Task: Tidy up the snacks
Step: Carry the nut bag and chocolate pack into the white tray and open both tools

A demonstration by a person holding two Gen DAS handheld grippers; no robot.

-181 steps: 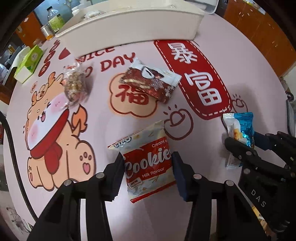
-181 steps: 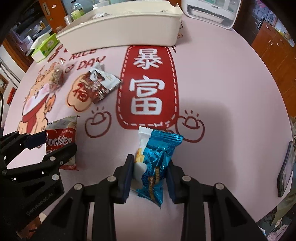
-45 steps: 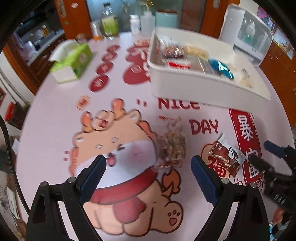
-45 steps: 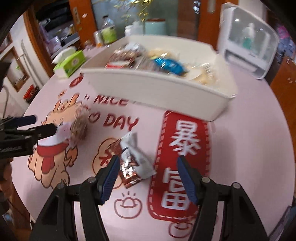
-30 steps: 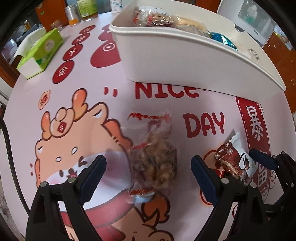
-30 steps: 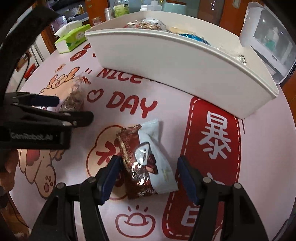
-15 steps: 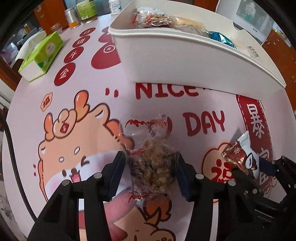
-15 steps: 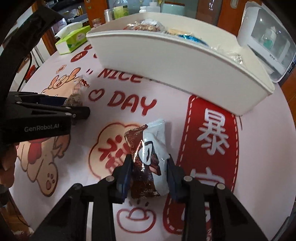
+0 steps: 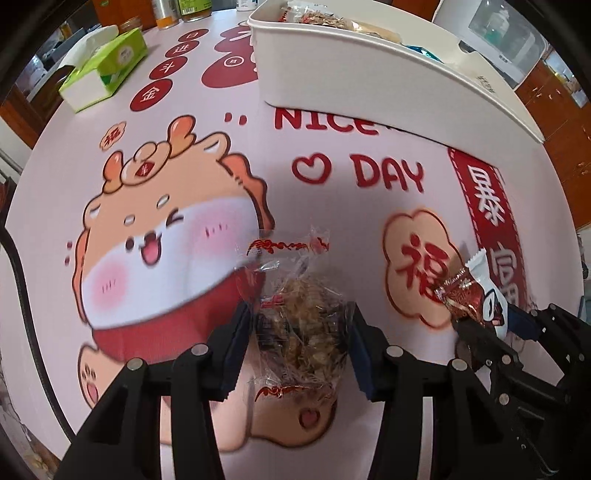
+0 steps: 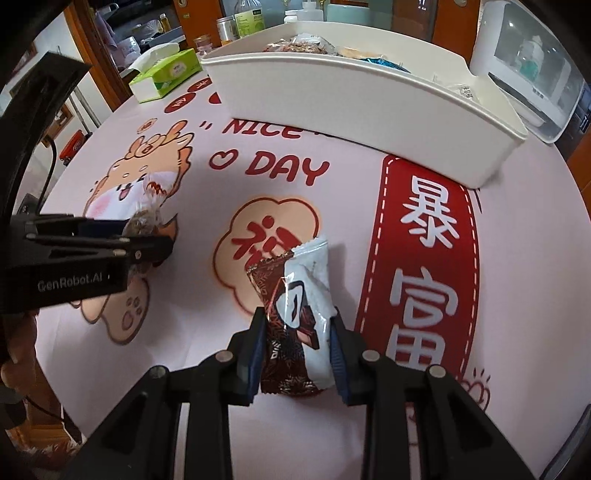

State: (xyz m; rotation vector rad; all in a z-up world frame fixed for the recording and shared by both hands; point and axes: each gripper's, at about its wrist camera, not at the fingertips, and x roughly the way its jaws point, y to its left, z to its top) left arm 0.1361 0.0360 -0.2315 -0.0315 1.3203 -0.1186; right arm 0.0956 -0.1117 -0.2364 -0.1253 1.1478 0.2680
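Observation:
A clear packet of brown crunchy snack sits between the blue pads of my left gripper, whose jaws are closing and pressing on it. A brown-and-white chocolate packet is pinched the same way in my right gripper, also closing. Both packets hang just above the pink printed tablecloth. Each gripper shows in the other's view: the right gripper at the right edge, the left gripper at the left. The white tray with several snacks stands behind.
A green tissue box lies at the back left, with bottles and jars behind the tray. A white plastic appliance stands at the back right. The round table's edge curves close on the left.
Both grippers went from wide open around their packets to closed on them. Both have since shifted across the cloth with the packets slightly raised.

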